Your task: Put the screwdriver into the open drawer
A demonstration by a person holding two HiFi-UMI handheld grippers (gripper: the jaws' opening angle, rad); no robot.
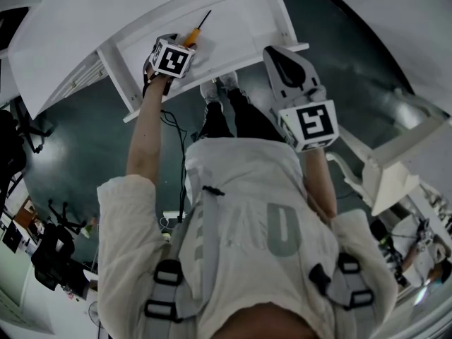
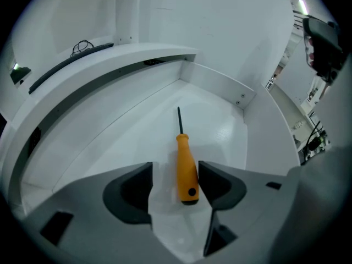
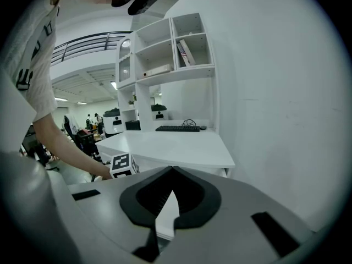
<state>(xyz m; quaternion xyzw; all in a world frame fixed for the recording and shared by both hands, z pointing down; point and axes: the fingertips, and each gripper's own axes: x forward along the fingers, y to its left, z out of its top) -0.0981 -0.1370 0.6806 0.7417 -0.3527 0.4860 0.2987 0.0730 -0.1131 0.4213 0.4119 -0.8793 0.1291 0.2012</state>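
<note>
Left gripper (image 2: pixel 175 176) open; screwdriver (image 2: pixel 186 166) between jaws

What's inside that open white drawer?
On the floor of the white drawer lies one orange-handled screwdriver with a thin dark shaft, between the open jaws of the left claw. The claw covers the drawer's near end.
</note>
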